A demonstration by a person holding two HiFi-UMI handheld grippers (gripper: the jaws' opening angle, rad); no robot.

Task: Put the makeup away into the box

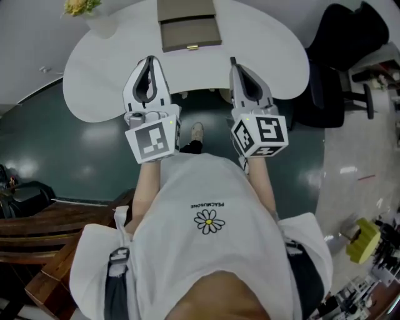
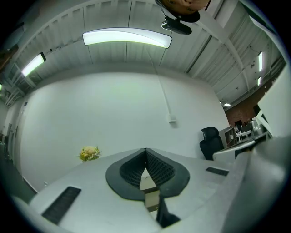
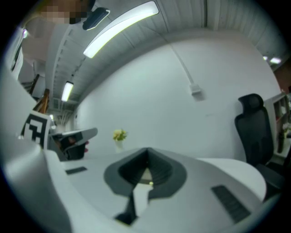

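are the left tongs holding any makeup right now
No, the left tongs are shut tip to tip in the left gripper view, with nothing clamped between them.

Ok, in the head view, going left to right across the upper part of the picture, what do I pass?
Flowers → left claw → box → right claw → black office chair.
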